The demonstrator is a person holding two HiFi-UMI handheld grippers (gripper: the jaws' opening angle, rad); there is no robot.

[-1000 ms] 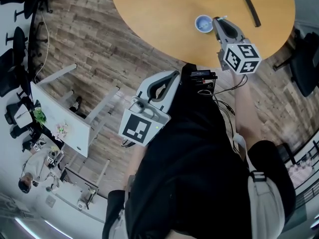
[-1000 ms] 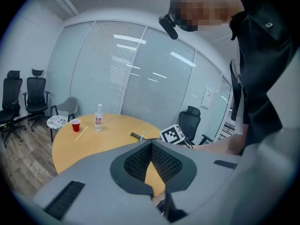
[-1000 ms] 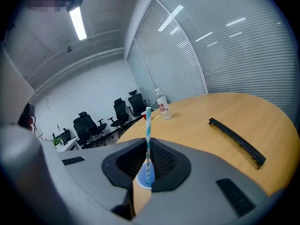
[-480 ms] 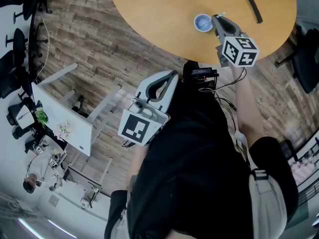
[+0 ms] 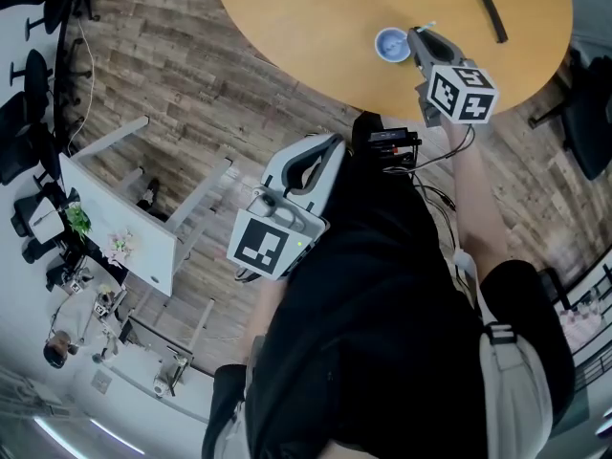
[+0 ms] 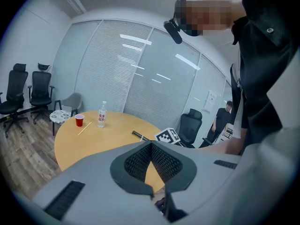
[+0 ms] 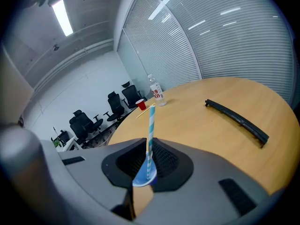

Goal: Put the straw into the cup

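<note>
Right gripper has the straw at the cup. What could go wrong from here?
1. The cup stands free on the table. The left gripper is off the table, so a sideways nudge from the right gripper may tip it.
2. The straw looks much taller than the cup; once released, it may lean and topple it.

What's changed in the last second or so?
Very little. The right gripper, shut on the straw, edged slightly forward over the table beside the cup. Nothing was taken hold of or let go. The left gripper stayed shut and empty, and the cup kept its place.
</note>
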